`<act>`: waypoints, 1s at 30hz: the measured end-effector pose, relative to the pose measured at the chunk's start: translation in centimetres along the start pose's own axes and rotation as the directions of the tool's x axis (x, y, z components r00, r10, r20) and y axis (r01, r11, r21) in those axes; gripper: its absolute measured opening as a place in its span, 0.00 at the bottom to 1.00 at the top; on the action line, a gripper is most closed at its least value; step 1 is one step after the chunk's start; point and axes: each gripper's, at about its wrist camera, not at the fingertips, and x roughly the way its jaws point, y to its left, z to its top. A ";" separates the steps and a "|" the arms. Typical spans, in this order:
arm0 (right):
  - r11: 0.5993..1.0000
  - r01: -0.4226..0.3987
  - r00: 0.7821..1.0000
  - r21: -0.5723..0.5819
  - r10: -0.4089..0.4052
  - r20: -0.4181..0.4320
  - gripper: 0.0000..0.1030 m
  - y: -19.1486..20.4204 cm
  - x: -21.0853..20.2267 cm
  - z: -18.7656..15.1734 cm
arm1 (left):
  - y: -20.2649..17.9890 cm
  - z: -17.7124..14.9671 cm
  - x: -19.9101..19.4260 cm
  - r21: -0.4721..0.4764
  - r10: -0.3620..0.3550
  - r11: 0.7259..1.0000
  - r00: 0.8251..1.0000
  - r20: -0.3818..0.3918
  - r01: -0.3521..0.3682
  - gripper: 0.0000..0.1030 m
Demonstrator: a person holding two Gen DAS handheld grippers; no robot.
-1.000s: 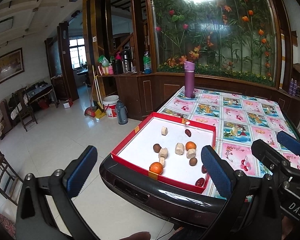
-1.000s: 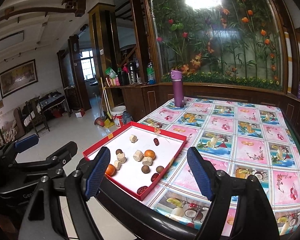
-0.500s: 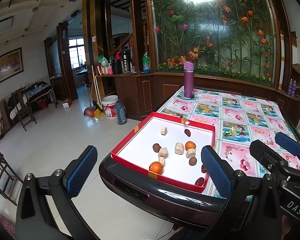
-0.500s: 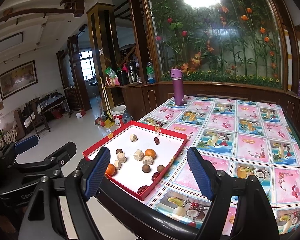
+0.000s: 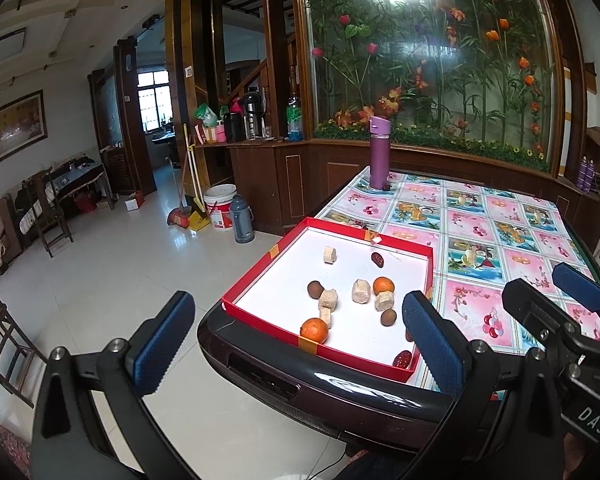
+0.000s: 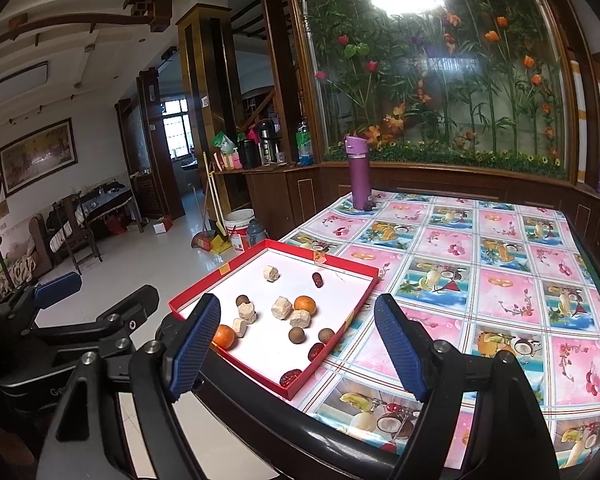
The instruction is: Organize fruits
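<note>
Both grippers (image 5: 300,344) (image 6: 300,344) apart, short of tray (image 6: 340,274)

Red tray (image 6: 342,268) set at table's near left corner, fruit scattered inside with bare white floor between pieces. Patterned tablecloth (image 6: 500,280) right of tray left unobstructed. Purple bottle (image 6: 358,174) stood upright at far edge, well apart from tray.

Two wrist views from the table's (image 5: 480,224) near edge, tilted slightly downward, sharing the red tray (image 6: 342,268).
</note>
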 end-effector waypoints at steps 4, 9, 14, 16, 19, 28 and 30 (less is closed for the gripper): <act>1.000 0.001 1.000 -0.007 -0.001 0.003 0.77 0.3 -0.2 -0.1 | 0.5 -0.3 -0.1 -0.007 0.008 1.000 1.000 0.005 -0.008 1.00; 1.000 0.000 1.000 -0.013 0.000 0.005 0.77 0.7 -0.3 -0.2 | 0.7 -0.4 -0.1 -0.010 0.007 1.000 1.000 0.005 -0.007 1.00; 1.000 -0.002 1.000 -0.018 0.002 0.003 0.77 0.9 -0.3 -0.2 | 0.8 -0.4 -0.2 -0.013 0.008 1.000 1.000 0.006 -0.008 1.00; 1.000 -0.002 1.000 -0.023 0.002 0.002 0.77 1.1 -0.3 -0.2 | 0.8 -0.4 -0.2 -0.015 0.011 1.000 1.000 0.008 -0.010 1.00; 1.000 -0.003 1.000 -0.029 0.003 -0.002 0.77 1.5 -0.3 -0.2 | 1.2 -0.5 -0.4 -0.021 0.013 1.000 1.000 0.007 -0.013 1.00; 0.999 -0.008 1.000 -0.048 0.008 -0.005 0.77 2.5 -0.2 -0.3 | 2.3 -0.6 -0.5 -0.037 0.017 0.999 1.000 0.010 -0.017 1.00; 0.998 -0.005 1.000 -0.059 0.005 -0.003 0.77 2.9 -0.2 -0.3 | 2.5 -0.6 -0.5 -0.041 0.017 0.999 1.000 0.011 -0.016 1.00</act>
